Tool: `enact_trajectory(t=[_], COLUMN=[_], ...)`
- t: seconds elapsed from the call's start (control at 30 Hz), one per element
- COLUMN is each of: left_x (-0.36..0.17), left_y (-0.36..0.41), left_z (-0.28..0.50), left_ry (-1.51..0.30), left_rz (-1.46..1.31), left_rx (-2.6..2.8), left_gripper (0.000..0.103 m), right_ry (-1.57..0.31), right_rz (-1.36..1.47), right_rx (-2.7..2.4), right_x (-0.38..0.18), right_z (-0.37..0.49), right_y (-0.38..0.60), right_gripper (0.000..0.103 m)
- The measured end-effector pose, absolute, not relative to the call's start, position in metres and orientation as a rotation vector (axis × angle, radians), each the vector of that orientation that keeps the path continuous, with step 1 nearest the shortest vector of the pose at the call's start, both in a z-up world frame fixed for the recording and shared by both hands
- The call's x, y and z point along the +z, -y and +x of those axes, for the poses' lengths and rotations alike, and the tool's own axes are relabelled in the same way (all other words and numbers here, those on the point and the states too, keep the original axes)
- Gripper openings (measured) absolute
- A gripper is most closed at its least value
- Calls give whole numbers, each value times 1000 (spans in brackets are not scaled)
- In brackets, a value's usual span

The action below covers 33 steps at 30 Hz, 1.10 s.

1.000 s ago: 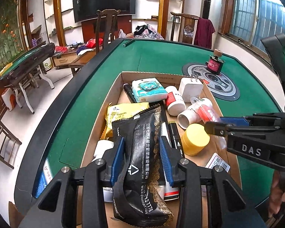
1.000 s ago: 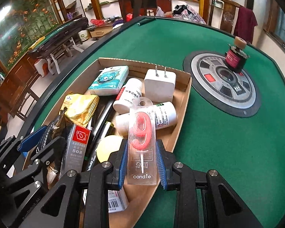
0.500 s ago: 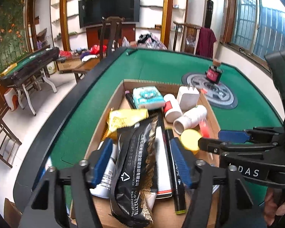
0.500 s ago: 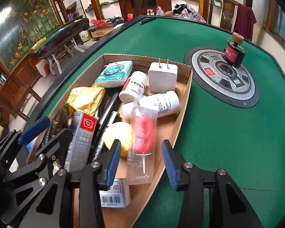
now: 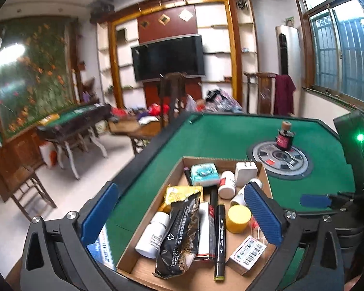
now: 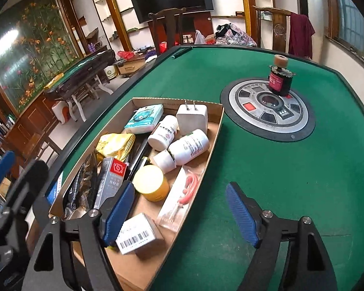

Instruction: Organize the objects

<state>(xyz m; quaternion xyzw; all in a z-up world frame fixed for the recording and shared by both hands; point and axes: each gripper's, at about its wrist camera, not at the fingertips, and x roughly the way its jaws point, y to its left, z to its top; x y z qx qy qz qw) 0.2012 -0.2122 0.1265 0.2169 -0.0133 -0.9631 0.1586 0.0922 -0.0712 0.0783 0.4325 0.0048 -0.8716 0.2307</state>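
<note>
1. My left gripper point(image 5: 182, 214) is empty, its jaws opening wide. A second ago it was clamped on the black pouch point(image 5: 178, 236); that pouch now lies free in the box point(image 5: 227, 160), across the other items.
2. My right gripper point(image 6: 180, 212) is likewise empty, jaws opening. A second ago it pinched the candle pack point(image 6: 182, 197); the pack now rests on its side against the box's right wall, below the jaws.
3. Reading: both drops look complete, so both items count as stowed.
4. Versus the earlier frames: both views sit higher and further back, showing more room and less box.
5. One item is outside the box: the dark bottle point(image 6: 280, 78), upright on the table's centre disc point(image 6: 301, 118). Probably next.
</note>
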Motion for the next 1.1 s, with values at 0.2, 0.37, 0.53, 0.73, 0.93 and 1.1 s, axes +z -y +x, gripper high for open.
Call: enact_trajectory(t=[0.2, 0.37, 0.53, 0.73, 0.93, 1.1], left_x=[127, 123, 121, 118, 112, 107], left_y=[196, 194, 189, 189, 192, 196], left_z=[206, 205, 207, 208, 213, 215], left_ry=[-28, -111, -111, -113, -135, -143], left_rz=[644, 709, 721, 723, 723, 749], left_rx=[-2725, -2739, -2723, -2715, -2713, -2702], left_gripper=[103, 103, 103, 103, 103, 103], right_ry=[51, 81, 56, 20, -8, -52], right_rz=[1178, 1159, 1105, 1048, 1032, 1020], right_rx=[-2405, -2420, -2463, -2507, -2519, -2531], right_x=[77, 77, 80, 82, 81, 79], right_z=[95, 98, 105, 109, 108, 110], right_y=[53, 38, 30, 26, 27, 33], right_gripper=[83, 84, 86, 89, 90, 90])
